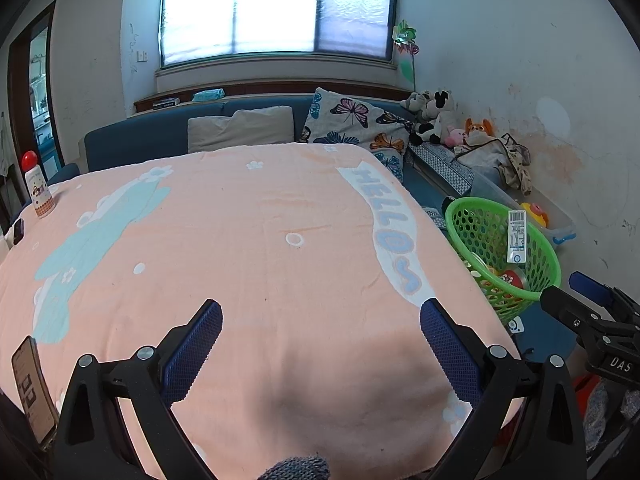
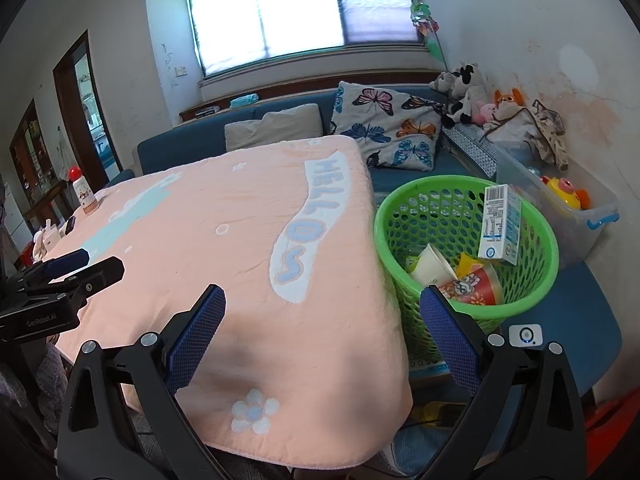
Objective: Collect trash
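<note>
Beside the table's right edge sits the green mesh basket (image 2: 466,248), on a blue seat, touching or just beside the hanging pink "HELLO" blanket (image 2: 224,240). Inside it I see trash: a white milk carton (image 2: 500,222) standing near upright, long axis vertical w/ slight lean, barcode end up, resting against the basket's far-right wall. Below it a white paper cup (image 2: 432,268) lies on its side, mouth toward the upper left, and a red printed cup (image 2: 476,288) lies on its side w/ mouth to the right. A yellow scrap shows between them.

My left gripper (image 1: 320,316) hovers over the blanket, fingers spread wide, nothing between them. My right gripper (image 2: 322,308) is likewise released, empty, its right finger in front of the basket's near rim.

Far left corner of table: a red-capped bottle (image 1: 38,188), upright. A phone (image 1: 32,392) leans at the near left edge. Blanket top otherwise bare of trash in both views.
</note>
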Tool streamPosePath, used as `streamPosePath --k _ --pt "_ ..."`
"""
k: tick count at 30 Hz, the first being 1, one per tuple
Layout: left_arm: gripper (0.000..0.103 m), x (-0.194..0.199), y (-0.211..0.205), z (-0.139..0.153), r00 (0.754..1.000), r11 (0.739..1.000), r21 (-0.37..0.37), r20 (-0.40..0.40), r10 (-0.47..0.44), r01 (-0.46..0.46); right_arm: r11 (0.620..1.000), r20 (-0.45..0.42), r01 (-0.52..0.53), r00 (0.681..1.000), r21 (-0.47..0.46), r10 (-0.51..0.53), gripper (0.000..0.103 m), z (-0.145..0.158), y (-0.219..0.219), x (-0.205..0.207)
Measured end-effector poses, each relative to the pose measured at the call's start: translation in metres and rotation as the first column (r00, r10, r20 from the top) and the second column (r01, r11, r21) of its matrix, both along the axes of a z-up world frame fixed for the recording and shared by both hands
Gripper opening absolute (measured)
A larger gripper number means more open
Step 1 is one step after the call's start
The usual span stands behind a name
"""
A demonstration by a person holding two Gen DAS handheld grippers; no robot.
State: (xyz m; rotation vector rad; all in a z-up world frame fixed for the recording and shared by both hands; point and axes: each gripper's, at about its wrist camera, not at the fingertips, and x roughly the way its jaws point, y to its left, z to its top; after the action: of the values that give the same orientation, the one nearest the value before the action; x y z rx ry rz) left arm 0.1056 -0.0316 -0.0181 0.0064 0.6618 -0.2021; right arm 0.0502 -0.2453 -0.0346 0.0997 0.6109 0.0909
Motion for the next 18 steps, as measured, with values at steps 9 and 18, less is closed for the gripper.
streamPosePath --k 9,18 --pt "0.096 -0.0004 -0.0001 -0.0019 1.000 1.000 0.000 0.000 0.005 -0.005 1.000 -0.002 -0.003 1.000 0.006 0.003 0.097 -0.0008 0.0017 -0.0001" --pt "0.096 -0.0009 0.0000 -0.0022 1.000 1.000 0.000 0.000 0.001 -0.001 1.000 -0.003 -0.002 1.000 0.006 0.002 0.097 -0.0012 0.0020 -0.0001"
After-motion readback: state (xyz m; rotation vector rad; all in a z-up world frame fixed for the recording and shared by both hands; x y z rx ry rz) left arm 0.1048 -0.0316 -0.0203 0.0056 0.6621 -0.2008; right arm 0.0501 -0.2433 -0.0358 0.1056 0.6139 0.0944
